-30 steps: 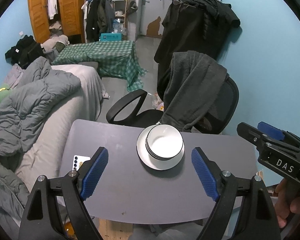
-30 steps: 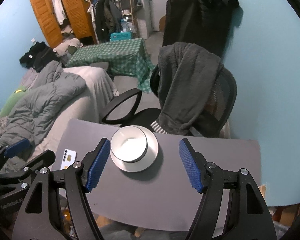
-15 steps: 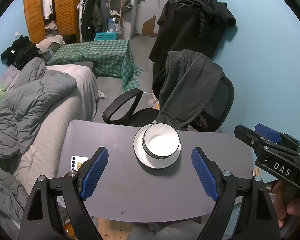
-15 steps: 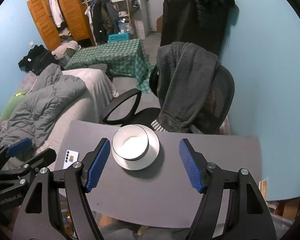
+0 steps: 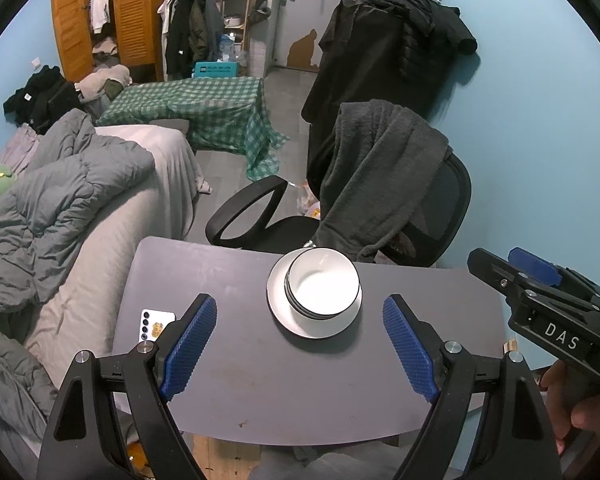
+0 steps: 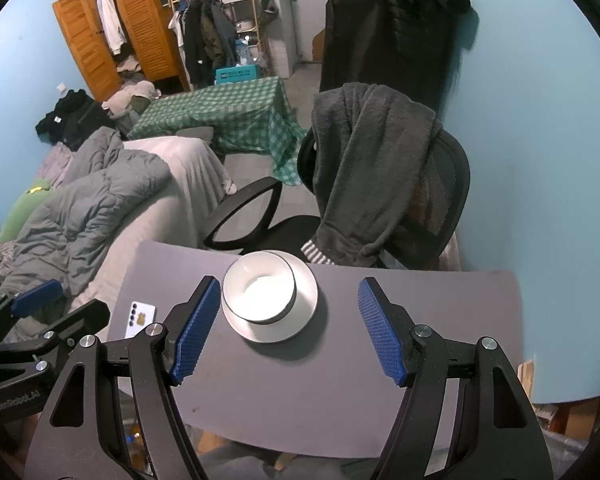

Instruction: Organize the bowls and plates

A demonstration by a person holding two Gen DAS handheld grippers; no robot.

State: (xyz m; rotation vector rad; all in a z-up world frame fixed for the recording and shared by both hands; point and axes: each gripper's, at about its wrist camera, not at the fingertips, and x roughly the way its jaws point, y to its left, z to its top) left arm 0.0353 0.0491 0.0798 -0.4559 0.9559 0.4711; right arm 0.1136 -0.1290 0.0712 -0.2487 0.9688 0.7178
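Observation:
A small stack of white bowls (image 5: 323,289) (image 6: 257,293) with dark rims rests on a white plate (image 5: 315,330) (image 6: 305,307) near the far edge of the grey table (image 5: 300,392) (image 6: 320,392). My left gripper (image 5: 299,301) hovers above the table on the near side of the stack, open, with nothing between its blue pads. My right gripper (image 6: 289,282) hangs likewise, open and empty, with the bowls just inside its left pad in its own view. Each gripper shows at the edge of the other's view: the right gripper (image 5: 500,260) and the left gripper (image 6: 68,300).
A white phone (image 5: 154,326) (image 6: 140,318) lies at the table's left edge. Behind the table stands a black office chair (image 5: 440,208) draped with a grey garment. A bed with a grey duvet (image 5: 60,208) runs along the left. A blue wall closes the right side.

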